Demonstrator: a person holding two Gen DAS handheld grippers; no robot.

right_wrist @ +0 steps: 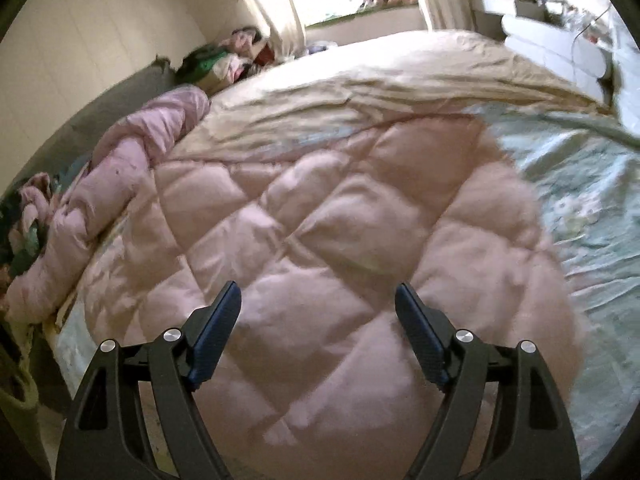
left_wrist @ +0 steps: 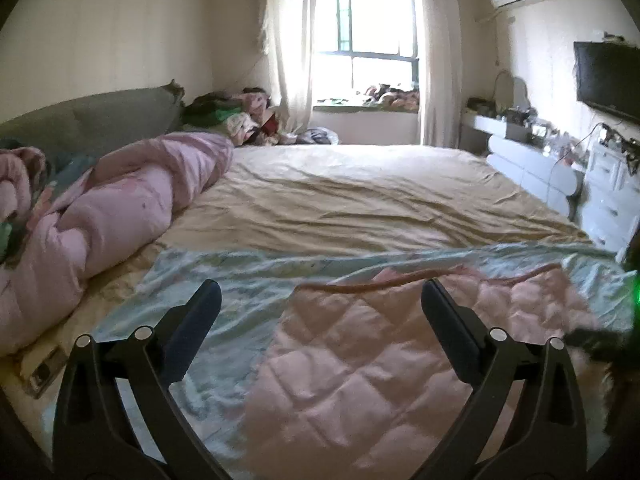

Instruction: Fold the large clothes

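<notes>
Big bed point(left_wrist: 360, 200), tan sheet, and the pink quilted blanket point(right_wrist: 320, 220) lies folded across its near edge, pink face up over its pale blue floral side. Left gripper point(left_wrist: 320, 300) hovers, jaws spread, empty; right gripper point(right_wrist: 318, 304) likewise, angled down, likely seeking a fresh edge.
</notes>
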